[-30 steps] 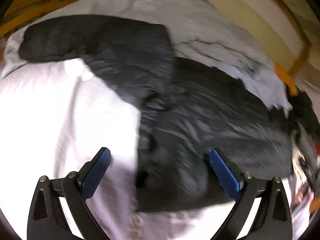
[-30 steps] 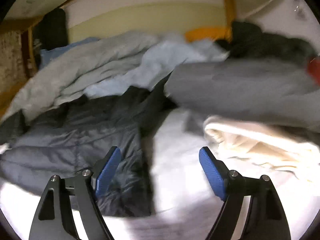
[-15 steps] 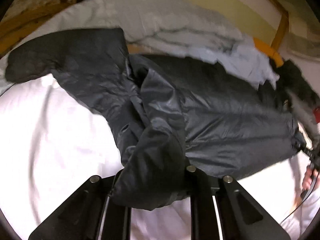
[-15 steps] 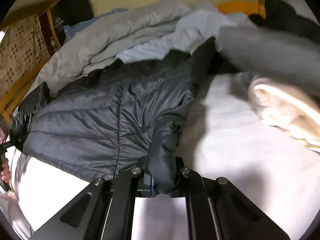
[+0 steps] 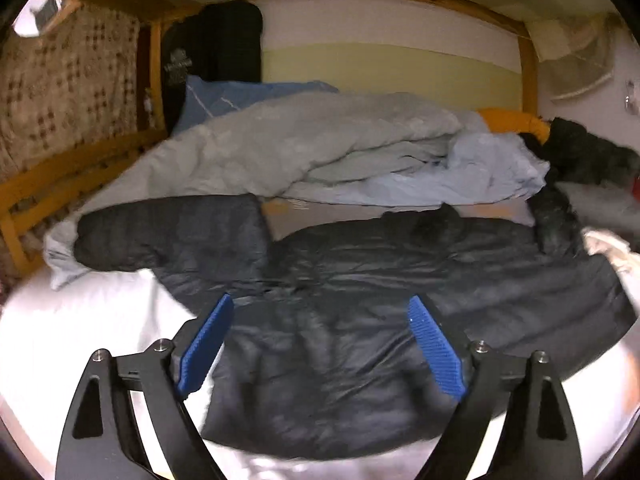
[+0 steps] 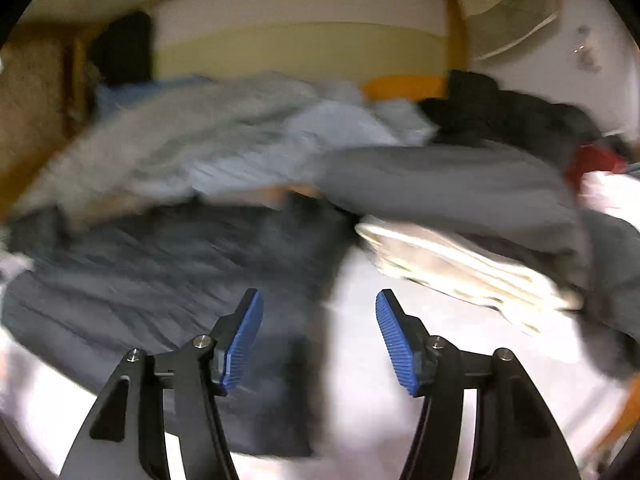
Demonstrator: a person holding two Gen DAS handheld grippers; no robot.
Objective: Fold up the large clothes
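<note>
We note a dark quilted jacket (image 5: 360,320) lying spread on the white bed sheet (image 5: 72,320), its body across the middle and one sleeve (image 5: 172,236) reaching to the left. The near hem runs close to the near edge of the view, with bare sheet left of it and a narrow strip along the near side. Beyond the jacket a grey duvet (image 5: 300,144) is heaped, touching the sleeve's far side, with a blue pillow (image 5: 240,92) behind it. A wooden bed rail (image 5: 72,176) closes the left side; a wooden frame post (image 5: 528,76) stands at the far right.

In the right wrist view, which is blurred, we see open sheet (image 6: 360,400) right of the jacket (image 6: 160,272). That room ends at a pile of folded clothes (image 6: 460,264), grey over cream, just beside the jacket's right edge. A dark heap (image 6: 500,116) sits further back.

The left gripper (image 5: 320,344) has its blue pads (image 5: 436,348) spread wide above the jacket; the jaws have just been opening, and we see no cloth pinched, only fabric below the gap. The right gripper (image 6: 320,340) has its pads (image 6: 244,340) parted less far, also just opening, empty, over the jacket's right edge and the sheet.
</note>
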